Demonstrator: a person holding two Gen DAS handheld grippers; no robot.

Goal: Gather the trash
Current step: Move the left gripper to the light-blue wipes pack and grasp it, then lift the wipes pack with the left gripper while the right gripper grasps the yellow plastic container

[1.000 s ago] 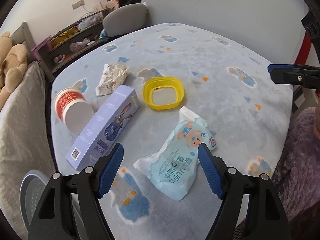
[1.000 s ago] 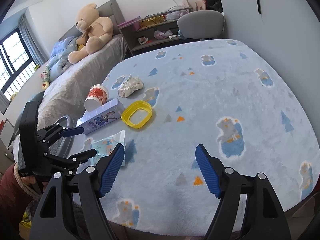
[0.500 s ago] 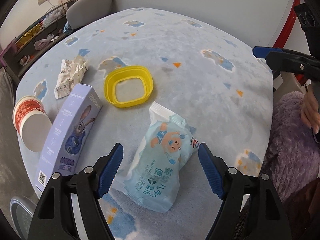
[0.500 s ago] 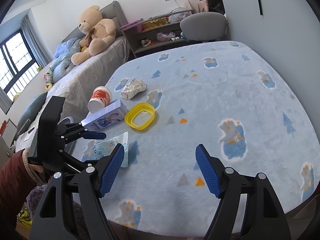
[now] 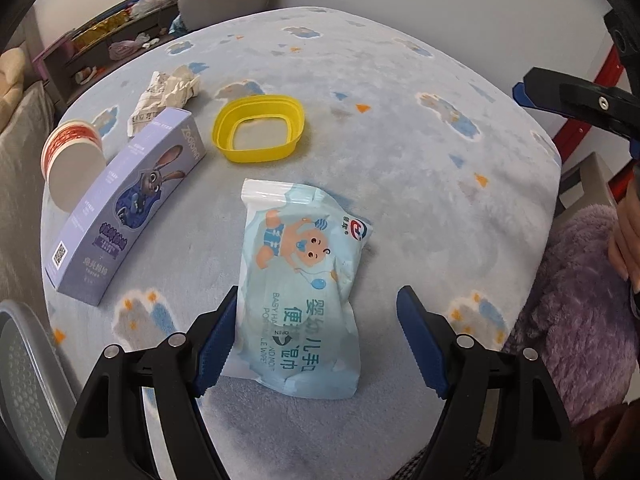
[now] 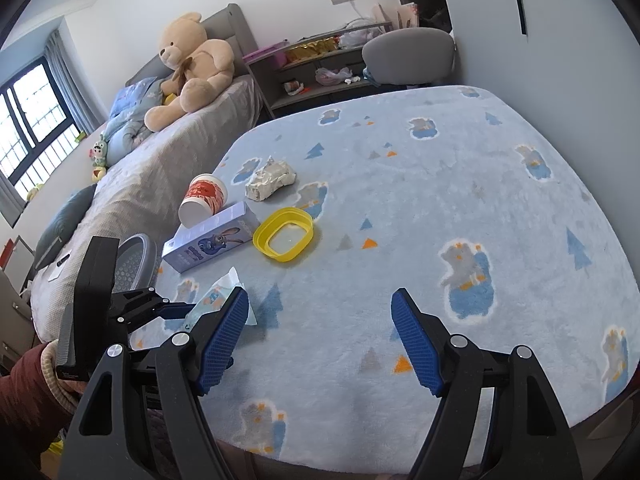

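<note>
Left wrist view: left gripper (image 5: 316,344) poised over the wet-wipes pack (image 5: 302,292), jaws spread wide and nothing clamped. Pack lying flat in the lower centre of the frame, lengthwise between the two blue pads; left pad (image 5: 216,344) just beside or touching the pack's long edge (contact cannot be told), right pad (image 5: 420,344) apart from it. Straddling stance presumably chosen so that closing catches the pack across its narrow width. Soft, slack pouch: likely to crumple rather than resist when squeezed.

Remaining trash grouped in the upper left of the frame on the patterned blanket (image 5: 420,168): purple carton (image 5: 128,208) lying on its side, paper cup (image 5: 72,160) tipped over beside it, crumpled paper (image 5: 164,96) beyond, yellow plastic rim (image 5: 260,128) at upper centre. All lying loose and untouched, well apart from either gripper. Part of a grey mesh bin (image 5: 24,380) at the lower left edge, below the blanket's edge; probably the destination, placed near the left hand for short carries.

Right wrist view: right gripper (image 6: 320,340) held above bare blanket in the lower centre, jaws parted and empty, apparently waiting in reserve. Left gripper (image 6: 176,312) visible at lower left, held by a hand in a dark red sleeve (image 6: 28,408), pointing down at the pack.

Judged stage: approach on the first item nearly complete, grasp not yet made.
</note>
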